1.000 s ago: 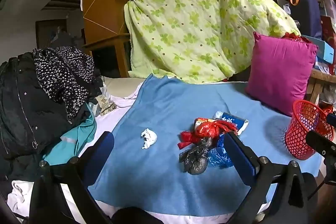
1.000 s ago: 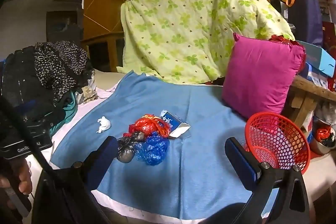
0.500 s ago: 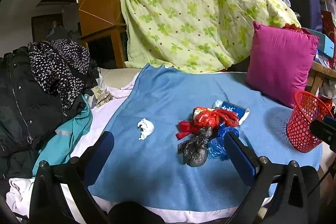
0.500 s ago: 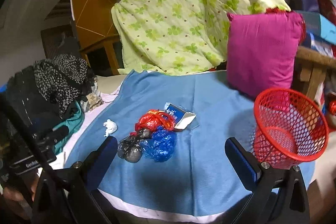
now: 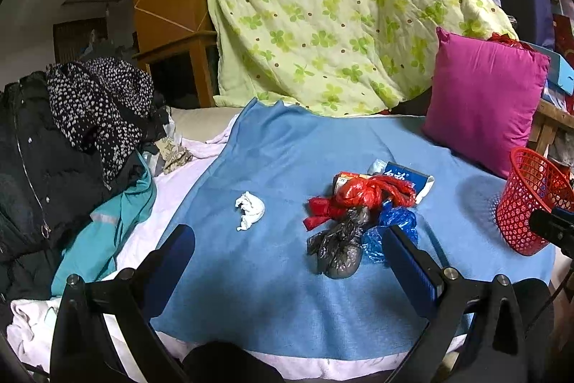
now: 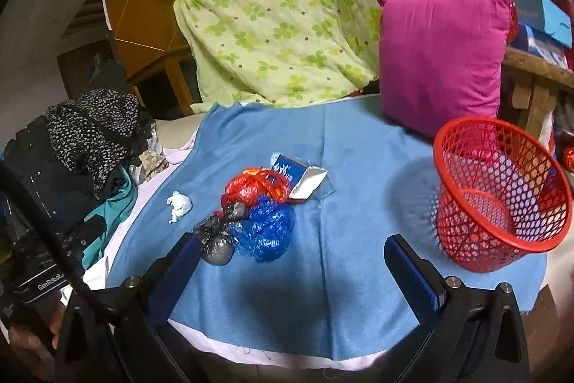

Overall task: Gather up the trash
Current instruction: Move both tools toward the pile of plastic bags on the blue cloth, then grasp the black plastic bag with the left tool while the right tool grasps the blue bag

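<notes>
a white tissue ball (image 5: 249,209) lies alone on the blue cloth. near it sits a heap: red bag (image 5: 362,196), grey bag (image 5: 339,248), blue bag (image 6: 263,232), and a flat blue-and-silver packet (image 6: 299,175). a red mesh basket (image 6: 502,200) stands tilted to the right.

Around the trash pile (image 6: 256,207) the blue blanket (image 6: 351,167) lies bare in front and behind. Left of the pile a white wad (image 6: 178,204) sits apart, heaped clothes (image 5: 71,139) beyond it. Right of the pile, open blanket reaches the red basket (image 6: 502,203); a magenta pillow (image 6: 441,56) blocks behind.
</notes>
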`<state>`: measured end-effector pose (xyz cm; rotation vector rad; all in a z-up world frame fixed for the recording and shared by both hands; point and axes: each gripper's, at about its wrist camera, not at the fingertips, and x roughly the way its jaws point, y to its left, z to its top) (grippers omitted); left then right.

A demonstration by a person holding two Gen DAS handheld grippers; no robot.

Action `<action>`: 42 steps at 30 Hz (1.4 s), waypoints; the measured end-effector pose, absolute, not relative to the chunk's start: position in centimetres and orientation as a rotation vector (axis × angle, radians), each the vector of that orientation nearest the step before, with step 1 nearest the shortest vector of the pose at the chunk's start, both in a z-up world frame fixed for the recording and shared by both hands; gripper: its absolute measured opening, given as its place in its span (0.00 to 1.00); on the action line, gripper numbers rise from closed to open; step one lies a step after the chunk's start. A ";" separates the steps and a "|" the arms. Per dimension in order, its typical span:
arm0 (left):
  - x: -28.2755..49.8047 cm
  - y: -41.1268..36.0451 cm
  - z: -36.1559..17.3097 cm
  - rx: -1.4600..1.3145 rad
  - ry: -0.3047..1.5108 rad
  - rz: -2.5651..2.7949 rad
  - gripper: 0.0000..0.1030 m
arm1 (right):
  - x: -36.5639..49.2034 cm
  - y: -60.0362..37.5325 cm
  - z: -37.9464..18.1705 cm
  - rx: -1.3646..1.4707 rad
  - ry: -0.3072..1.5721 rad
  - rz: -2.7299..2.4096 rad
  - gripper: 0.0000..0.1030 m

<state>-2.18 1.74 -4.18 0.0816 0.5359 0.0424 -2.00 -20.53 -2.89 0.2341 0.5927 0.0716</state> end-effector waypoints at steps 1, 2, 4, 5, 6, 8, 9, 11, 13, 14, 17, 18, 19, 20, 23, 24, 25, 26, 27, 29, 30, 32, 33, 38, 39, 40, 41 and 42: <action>-2.0 2.0 -4.4 0.073 0.540 0.039 1.00 | -1.8 -20.5 -3.0 0.244 0.613 0.083 1.00; -1.7 2.5 -4.9 0.063 0.548 0.035 1.00 | -1.4 -20.4 -3.3 0.251 0.621 0.095 1.00; -1.3 2.9 -5.5 0.057 0.558 0.035 1.00 | -0.9 -20.4 -3.7 0.267 0.630 0.120 1.00; -1.0 3.2 -6.0 0.056 0.570 0.037 1.00 | -0.6 -20.3 -4.0 0.269 0.643 0.128 1.00; -0.7 3.4 -6.4 0.054 0.580 0.039 1.00 | -0.1 -20.1 -4.5 0.264 0.656 0.134 1.00; 0.0 3.9 -7.4 0.049 0.604 0.042 1.00 | 0.8 -19.7 -5.3 0.261 0.684 0.135 1.00; 0.2 4.1 -7.8 0.048 0.612 0.043 1.00 | 1.2 -19.6 -5.7 0.264 0.700 0.138 1.00; 0.9 4.6 -8.8 0.045 0.632 0.046 1.00 | 2.0 -19.3 -6.5 0.272 0.735 0.146 1.00; 1.3 4.9 -9.6 0.042 0.645 0.048 1.00 | 3.0 -18.7 -7.3 0.260 0.765 0.150 1.00; 1.6 5.1 -10.1 0.040 0.654 0.048 1.00 | 3.4 -18.5 -7.8 0.248 0.785 0.148 1.00; 2.6 5.5 -11.1 0.036 0.676 0.036 1.00 | 4.9 -17.7 -9.0 0.238 0.807 0.164 1.00; 2.9 5.5 -11.4 0.032 0.681 0.027 1.00 | 5.6 -17.5 -9.4 0.240 0.817 0.171 0.99; 3.3 5.5 -11.7 0.029 0.687 0.015 1.00 | 6.3 -17.3 -9.9 0.243 0.825 0.177 0.98; 3.8 5.5 -12.1 0.026 0.697 -0.002 1.00 | 6.9 -17.2 -10.3 0.246 0.831 0.183 0.96; 4.9 5.4 -12.9 0.019 0.724 -0.035 1.00 | 8.6 -16.8 -11.5 0.265 0.849 0.207 0.84; 5.1 5.5 -13.0 0.016 0.729 -0.046 1.00 | 9.4 -16.6 -12.1 0.267 0.866 0.211 0.81; 5.4 5.4 -13.2 0.013 0.735 -0.055 1.00 | 10.0 -16.5 -12.5 0.266 0.874 0.210 0.79; 5.6 5.4 -13.4 0.012 0.738 -0.065 1.00 | 10.9 -16.3 -13.1 0.262 0.880 0.209 0.77; 5.7 5.3 -13.5 0.013 0.739 -0.071 1.00 | 11.4 -16.1 -13.5 0.260 0.883 0.210 0.74; 6.1 5.1 -13.8 0.017 0.748 -0.090 1.00 | 12.9 -15.9 -14.5 0.271 0.905 0.209 0.69; 6.2 4.9 -13.9 0.018 0.751 -0.098 1.00 | 13.5 -15.9 -14.9 0.282 0.915 0.211 0.67; 6.6 4.5 -14.1 0.026 0.756 -0.128 0.98 | 14.6 -15.8 -15.7 0.308 0.933 0.215 0.65; 6.8 4.3 -14.1 0.029 0.757 -0.139 0.97 | 15.3 -15.5 -16.3 0.316 0.948 0.217 0.61; 8.4 3.1 -14.4 0.046 0.775 -0.215 0.81 | 16.6 -15.1 -17.9 0.317 0.983 0.237 0.47; 8.8 2.8 -14.5 0.046 0.785 -0.227 0.76 | 16.5 -15.2 -17.9 0.316 0.978 0.241 0.44; 9.2 2.5 -14.7 0.043 0.796 -0.241 0.75 | 16.3 -15.2 -17.8 0.312 0.971 0.246 0.43; 9.6 2.2 -15.0 0.039 0.812 -0.257 0.75 | 16.1 -15.2 -17.7 0.300 0.961 0.250 0.42; 9.9 1.9 -15.2 0.036 0.821 -0.270 0.75 | 15.8 -15.4 -17.6 0.294 0.954 0.251 0.41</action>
